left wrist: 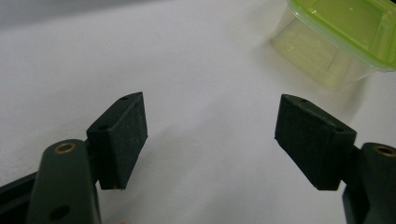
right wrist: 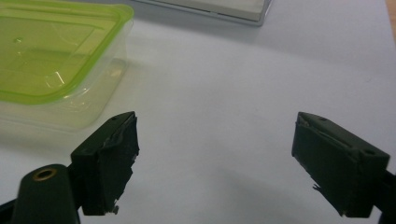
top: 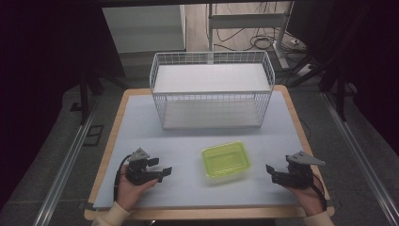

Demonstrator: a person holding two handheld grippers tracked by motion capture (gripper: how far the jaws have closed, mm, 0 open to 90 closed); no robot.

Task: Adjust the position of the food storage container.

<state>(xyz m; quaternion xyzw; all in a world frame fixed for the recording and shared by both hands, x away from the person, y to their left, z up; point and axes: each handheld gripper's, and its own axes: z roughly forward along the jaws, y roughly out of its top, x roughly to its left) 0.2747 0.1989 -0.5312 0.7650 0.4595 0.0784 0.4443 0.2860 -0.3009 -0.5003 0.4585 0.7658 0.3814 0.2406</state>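
Translucent rectangular plastic container with lime-green lid [top: 226,159] sits mid-tabletop, long axis 9-to-3. Left gripper [top: 160,168] at its 9 o'clock, right gripper [top: 269,170] at its 3 o'clock, right one slightly nearer. Both jaws wide open, empty.

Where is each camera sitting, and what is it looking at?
High view: above the table, looking down; both hands, left gripper, right gripper.
Left gripper view: on that gripper, facing the green-lidded box; open jaws.
Right gripper view: on that gripper, facing the box; open jaws.
All share the box.
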